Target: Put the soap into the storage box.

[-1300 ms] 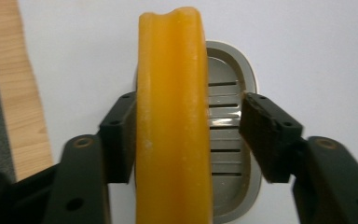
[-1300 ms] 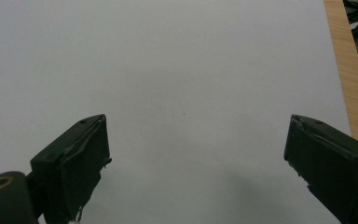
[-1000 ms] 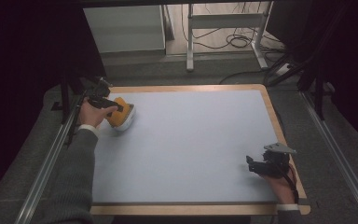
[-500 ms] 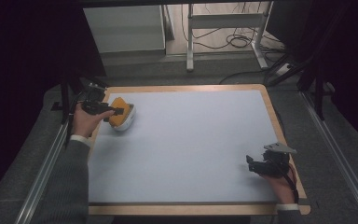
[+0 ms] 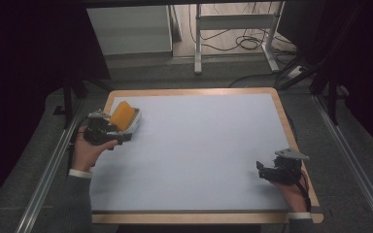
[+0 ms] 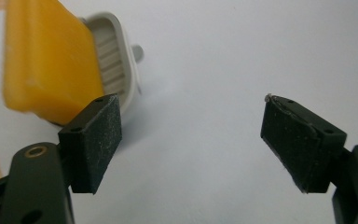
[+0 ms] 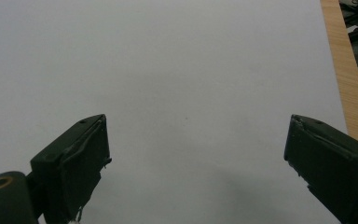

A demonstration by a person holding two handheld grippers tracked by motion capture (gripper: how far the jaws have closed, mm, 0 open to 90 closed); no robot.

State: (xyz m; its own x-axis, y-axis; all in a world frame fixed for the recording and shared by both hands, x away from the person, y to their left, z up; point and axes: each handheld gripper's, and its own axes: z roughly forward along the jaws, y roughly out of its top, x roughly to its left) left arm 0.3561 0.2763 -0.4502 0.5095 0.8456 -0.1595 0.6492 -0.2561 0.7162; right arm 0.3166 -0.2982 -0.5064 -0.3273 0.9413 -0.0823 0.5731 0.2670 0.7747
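Observation:
A yellow sponge (image 5: 122, 114) leans tilted in a white ribbed dish (image 5: 135, 122) at the table's far left. In the left gripper view the sponge (image 6: 46, 60) and dish (image 6: 116, 60) sit up and to the left, beyond the left pad. My left gripper (image 5: 122, 137) hovers just in front of the dish; its jaws have just been opening and stand wide, nothing between them (image 6: 186, 130). My right gripper (image 5: 261, 170) rests near the table's right front corner, open over bare mat (image 7: 196, 154).
A pale mat (image 5: 199, 145) covers the wooden-edged table (image 5: 291, 131). Metal rails run along both sides. A desk frame and cables (image 5: 243, 39) lie on the floor beyond the far edge.
My left hand has drawn back from the sponge and dish toward the near side, with the jaws a little wider. The sponge stays in the dish. The right hand has not moved.

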